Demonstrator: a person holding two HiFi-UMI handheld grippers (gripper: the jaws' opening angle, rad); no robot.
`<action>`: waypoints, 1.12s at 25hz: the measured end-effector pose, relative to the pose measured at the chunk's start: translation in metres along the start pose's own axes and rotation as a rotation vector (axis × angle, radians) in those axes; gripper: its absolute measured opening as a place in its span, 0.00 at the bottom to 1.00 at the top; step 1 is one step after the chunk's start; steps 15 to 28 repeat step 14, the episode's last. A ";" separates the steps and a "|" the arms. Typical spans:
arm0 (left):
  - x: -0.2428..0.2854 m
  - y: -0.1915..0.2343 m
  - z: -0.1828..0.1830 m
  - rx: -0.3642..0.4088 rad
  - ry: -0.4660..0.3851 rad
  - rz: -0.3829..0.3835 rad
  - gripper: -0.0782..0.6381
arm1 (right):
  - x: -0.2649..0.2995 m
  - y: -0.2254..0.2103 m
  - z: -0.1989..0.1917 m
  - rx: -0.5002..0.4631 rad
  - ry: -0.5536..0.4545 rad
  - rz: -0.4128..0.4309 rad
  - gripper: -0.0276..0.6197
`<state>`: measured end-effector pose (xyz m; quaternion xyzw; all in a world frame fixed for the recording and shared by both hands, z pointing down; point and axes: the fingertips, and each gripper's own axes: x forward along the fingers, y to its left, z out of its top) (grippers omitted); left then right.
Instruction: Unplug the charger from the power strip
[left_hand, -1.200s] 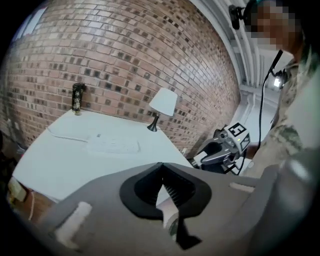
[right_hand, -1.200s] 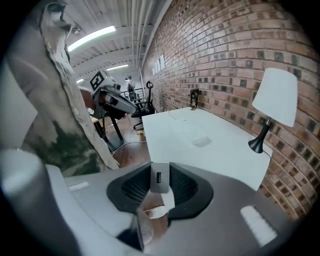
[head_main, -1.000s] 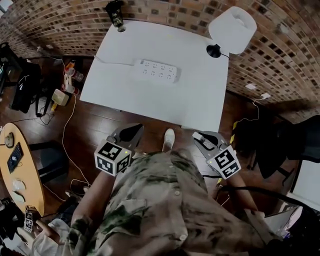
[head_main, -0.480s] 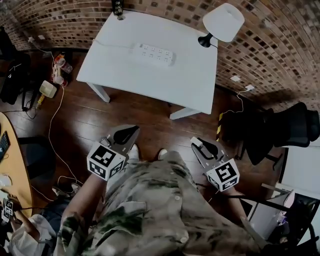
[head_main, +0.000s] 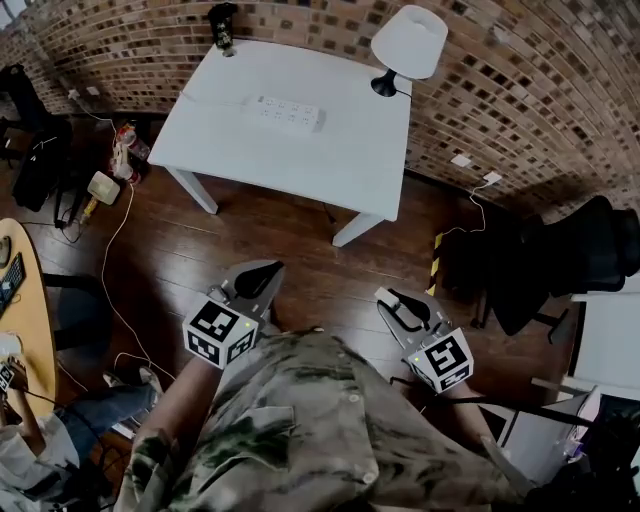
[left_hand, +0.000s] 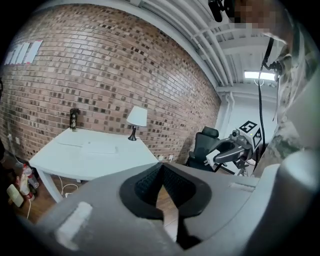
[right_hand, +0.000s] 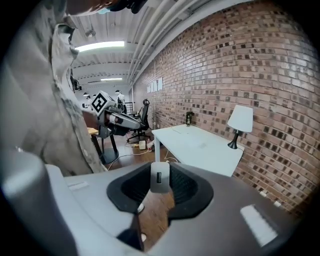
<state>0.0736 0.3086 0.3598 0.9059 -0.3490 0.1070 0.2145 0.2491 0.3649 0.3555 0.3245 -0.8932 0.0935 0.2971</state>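
Farther from the counter (head_main: 340, 165) than a second ago, your right gripper (head_main: 397, 301) pinches the charger (right_hand: 160, 176), your left gripper (head_main: 258, 278) is pressed together empty, so the unplugging looks done.

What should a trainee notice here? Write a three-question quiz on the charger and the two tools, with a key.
1. True or false: the charger is plugged into the power strip.
2. Fill in: the left tool has its jaws ___, with nothing between them.
3. Multiple choice: what holds the charger? A) left tool B) right tool C) neither tool

Key: 1 false; 2 shut; 3 B
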 end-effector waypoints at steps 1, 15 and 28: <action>0.003 -0.013 -0.001 0.003 -0.003 -0.003 0.11 | -0.007 -0.001 -0.009 0.002 -0.007 0.001 0.21; -0.002 -0.115 -0.043 -0.003 0.015 0.048 0.11 | -0.071 0.018 -0.069 0.019 -0.036 0.076 0.21; -0.002 -0.115 -0.043 -0.003 0.015 0.048 0.11 | -0.071 0.018 -0.069 0.019 -0.036 0.076 0.21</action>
